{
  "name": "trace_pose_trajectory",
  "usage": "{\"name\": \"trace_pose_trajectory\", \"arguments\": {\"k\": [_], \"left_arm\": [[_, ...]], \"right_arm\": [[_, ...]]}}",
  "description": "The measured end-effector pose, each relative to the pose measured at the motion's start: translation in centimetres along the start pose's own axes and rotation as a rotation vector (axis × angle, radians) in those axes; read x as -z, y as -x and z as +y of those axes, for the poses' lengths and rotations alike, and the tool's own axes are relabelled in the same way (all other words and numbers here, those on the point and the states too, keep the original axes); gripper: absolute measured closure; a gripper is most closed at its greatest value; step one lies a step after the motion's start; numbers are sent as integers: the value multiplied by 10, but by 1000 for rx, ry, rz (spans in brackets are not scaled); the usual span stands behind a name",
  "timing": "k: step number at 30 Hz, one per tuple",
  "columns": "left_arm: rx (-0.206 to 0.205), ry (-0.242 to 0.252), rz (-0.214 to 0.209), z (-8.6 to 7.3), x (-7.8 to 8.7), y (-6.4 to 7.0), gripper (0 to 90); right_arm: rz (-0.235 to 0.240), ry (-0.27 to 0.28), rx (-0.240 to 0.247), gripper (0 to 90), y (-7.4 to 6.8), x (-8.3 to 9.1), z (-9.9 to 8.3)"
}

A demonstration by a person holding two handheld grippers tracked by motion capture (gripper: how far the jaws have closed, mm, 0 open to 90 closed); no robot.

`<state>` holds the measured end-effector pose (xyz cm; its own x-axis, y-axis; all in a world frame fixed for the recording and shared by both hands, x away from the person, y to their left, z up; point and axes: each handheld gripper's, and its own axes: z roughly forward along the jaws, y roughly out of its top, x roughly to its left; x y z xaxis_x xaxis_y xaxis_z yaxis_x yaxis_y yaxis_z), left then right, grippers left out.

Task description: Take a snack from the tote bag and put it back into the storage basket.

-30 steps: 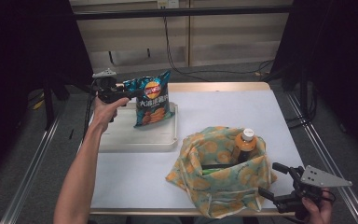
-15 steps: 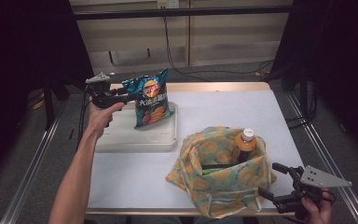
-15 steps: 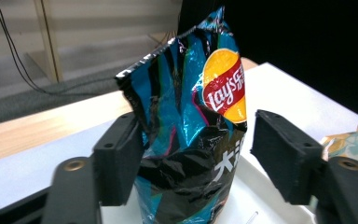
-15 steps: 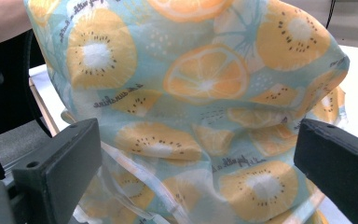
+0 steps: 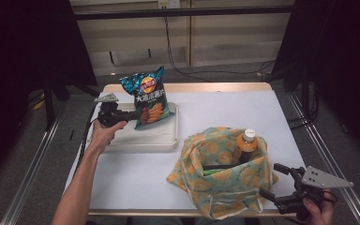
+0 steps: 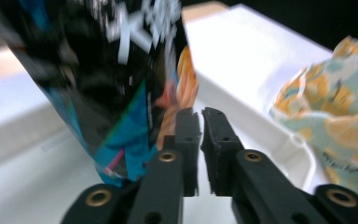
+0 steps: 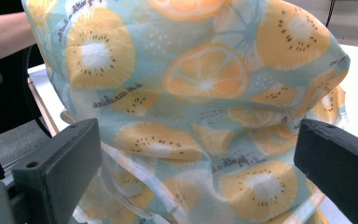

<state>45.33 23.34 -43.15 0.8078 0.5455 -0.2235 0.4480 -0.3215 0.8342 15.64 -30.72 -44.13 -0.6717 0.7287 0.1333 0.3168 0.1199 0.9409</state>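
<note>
A blue chip bag (image 5: 147,96) hangs upright over the white tray (image 5: 154,140). My left gripper (image 5: 133,115) is shut on its lower left edge. In the left gripper view the bag (image 6: 98,84) sits against the nearly closed jaws of the gripper (image 6: 200,121), with the tray (image 6: 242,84) beyond. A fruit-print cloth bag (image 5: 220,173) stands at the front right and holds an orange bottle (image 5: 247,143). My right gripper (image 5: 269,179) is open just beside the cloth bag's near right corner. In the right gripper view the cloth (image 7: 200,93) spans the gap of the gripper (image 7: 200,163).
The white table (image 5: 225,108) has bare room at its back right and front left. A person's forearm (image 5: 82,173) reaches in along the left side. The table's front edge lies just under the cloth bag. Cables hang behind the table.
My left hand has come lower and nearer with the chip bag, which now stands more upright over the tray. The right gripper has stayed put.
</note>
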Motion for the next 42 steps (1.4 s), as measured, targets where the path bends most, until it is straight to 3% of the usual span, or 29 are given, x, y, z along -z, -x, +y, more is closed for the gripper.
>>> {"name": "trace_pose_trajectory", "arguments": {"k": [2, 7, 10, 13, 16, 25, 29, 36, 42], "left_arm": [[-7, -46, 12, -3, -8, 0, 874], [14, -107, 10, -9, -18, -3, 872], [30, -141, 30, -13, -19, -9, 871], [37, -144, 39, -12, -17, -11, 855], [56, -180, 55, -12, -21, -14, 847], [56, -220, 108, -2, -28, -20, 824], [57, -208, 123, 3, -31, -20, 834], [99, -179, 163, 4, -35, -27, 832], [85, -186, 128, 1, -33, -22, 807]], "right_arm": [[2, 2, -2, 1, 0, 0, 0], [-1, 1, -6, 1, 1, 1, -1], [-1, 1, -4, 0, 0, 2, -1], [1, 1, -3, 0, 0, 2, -1], [1, 0, 0, 0, 0, 1, 0], [3, -3, -5, 0, 0, 0, 0], [2, -3, -5, 0, 0, 0, 0], [6, -3, 1, 1, 0, 0, 0], [1, -5, -3, 1, 0, 0, -1]]}}
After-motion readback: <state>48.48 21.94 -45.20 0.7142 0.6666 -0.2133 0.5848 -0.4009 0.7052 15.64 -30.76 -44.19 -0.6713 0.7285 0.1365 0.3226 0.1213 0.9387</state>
